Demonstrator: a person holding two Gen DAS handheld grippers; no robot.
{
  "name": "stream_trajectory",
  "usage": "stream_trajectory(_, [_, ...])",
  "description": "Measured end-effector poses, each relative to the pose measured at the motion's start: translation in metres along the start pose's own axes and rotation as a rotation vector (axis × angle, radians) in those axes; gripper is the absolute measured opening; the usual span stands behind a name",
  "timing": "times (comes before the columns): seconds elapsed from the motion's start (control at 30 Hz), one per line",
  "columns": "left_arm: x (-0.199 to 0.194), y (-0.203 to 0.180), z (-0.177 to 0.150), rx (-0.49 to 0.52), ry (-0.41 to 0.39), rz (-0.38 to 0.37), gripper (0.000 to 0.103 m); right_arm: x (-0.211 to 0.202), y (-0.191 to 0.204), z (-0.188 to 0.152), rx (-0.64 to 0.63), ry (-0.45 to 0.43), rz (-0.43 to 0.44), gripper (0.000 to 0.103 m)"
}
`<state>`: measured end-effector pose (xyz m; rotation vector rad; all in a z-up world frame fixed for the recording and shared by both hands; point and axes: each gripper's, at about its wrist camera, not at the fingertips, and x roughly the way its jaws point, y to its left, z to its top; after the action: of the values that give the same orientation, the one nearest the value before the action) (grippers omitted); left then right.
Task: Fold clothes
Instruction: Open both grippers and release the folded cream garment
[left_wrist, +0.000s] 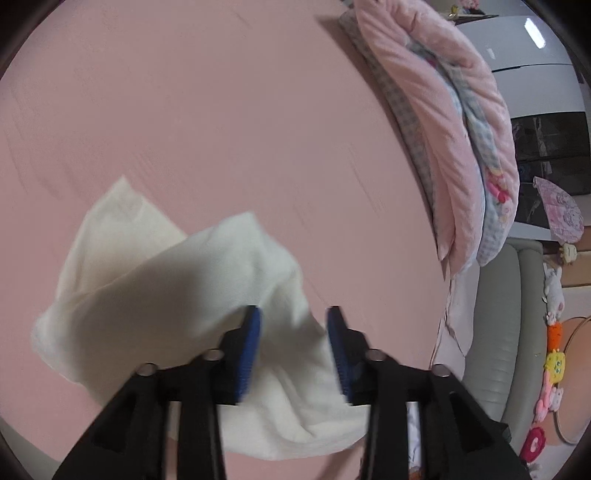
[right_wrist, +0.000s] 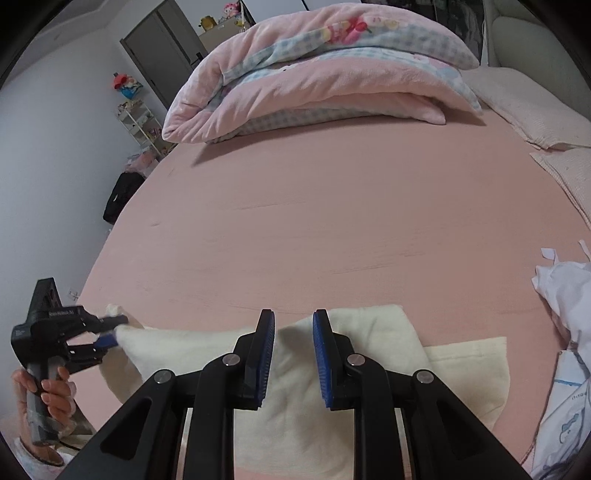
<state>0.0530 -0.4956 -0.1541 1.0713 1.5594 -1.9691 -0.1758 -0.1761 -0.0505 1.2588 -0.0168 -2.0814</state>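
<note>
Cream knit garment (right_wrist: 303, 373) lying partly folded at the near edge of a bed, seen from both wrist cameras. At far left of the right wrist view, a person's hand (right_wrist: 44, 398) holds the left gripper (right_wrist: 110, 332), whose tips meet the garment's left corner; in its own view the left gripper (left_wrist: 293, 350) shows blue pads (left_wrist: 249, 354) standing apart with the cloth (left_wrist: 177, 295) lying slack between and beneath them, so it reads as released rather than clamped. At centre, the right gripper (right_wrist: 293, 354) hovers over the garment's middle with a clear gap between its pads and no fabric pinched: also released. The garment appears light, soft and limp, with a fuzzy nap that should resist slipping; it will likely sag and crease wherever unsupported, so corners and folded edges, taken at two points well apart, seem the soundest holds. The bed carries a smooth pink sheet (right_wrist: 332, 206), largely bare, which gives broad room for laying folds flat. Beyond lies a folded pink quilt (right_wrist: 317, 81) with a checked lining. At right, crumpled white clothing (right_wrist: 565, 295) rests near the bed's edge, with pale pillows (right_wrist: 524, 110) behind. Grey walls, a white rack (right_wrist: 140, 122) and a dark bag (right_wrist: 122, 197) on the floor close the room at left.
</note>
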Motion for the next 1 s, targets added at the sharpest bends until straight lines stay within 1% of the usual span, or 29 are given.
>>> stream_trajectory(0.03, [-0.006,-0.004,0.004,0.015,-0.023,-0.001,0.068,0.002,-0.002,0.001,0.0,0.001,-0.002,0.02])
stream_trajectory(0.07, [-0.012,-0.007,0.007,0.03,-0.045,-0.002,0.08,0.003,-0.003,0.002,0.003,0.006,-0.002,0.02])
stream_trajectory(0.13, [-0.018,-0.012,0.007,0.072,-0.057,0.003,0.081,0.006,-0.007,0.003,0.011,0.013,-0.001,0.021])
stream_trajectory(0.17, [-0.021,-0.014,0.007,0.093,-0.062,0.005,0.081,0.006,-0.008,0.002,0.018,0.009,-0.001,0.023])
stream_trajectory(0.2, [-0.024,-0.016,0.007,0.115,-0.068,0.008,0.081,0.005,-0.01,0.001,0.029,0.006,-0.007,0.03])
stream_trajectory(0.23, [-0.027,-0.019,0.007,0.136,-0.073,0.01,0.081,0.004,-0.012,0.0,0.041,0.006,-0.007,0.053])
stream_trajectory(0.27, [-0.03,-0.021,0.006,0.157,-0.079,0.012,0.081,0.004,-0.015,-0.001,0.059,0.005,0.005,0.064])
stream_trajectory(0.37, [-0.028,-0.02,-0.003,0.191,-0.07,0.017,0.081,0.0,-0.021,-0.009,0.114,0.012,0.04,0.064])
stream_trajectory(0.53, [-0.034,-0.011,-0.023,0.23,-0.069,-0.027,0.081,-0.012,-0.03,-0.028,0.166,0.019,0.054,0.065])
stream_trajectory(0.63, [-0.041,-0.005,-0.034,0.239,-0.085,-0.049,0.081,-0.02,-0.035,-0.038,0.189,0.029,0.058,0.067])
stream_trajectory(0.7, [-0.043,-0.003,-0.038,0.238,-0.084,-0.046,0.081,-0.027,-0.039,-0.045,0.206,0.03,0.064,0.069])
stream_trajectory(0.83, [-0.05,-0.001,-0.049,0.241,-0.086,-0.057,0.081,-0.042,-0.043,-0.058,0.221,0.023,0.066,0.069])
stream_trajectory(1.0, [-0.054,0.003,-0.061,0.245,-0.08,-0.052,0.081,-0.055,-0.046,-0.068,0.231,0.023,0.067,0.07])
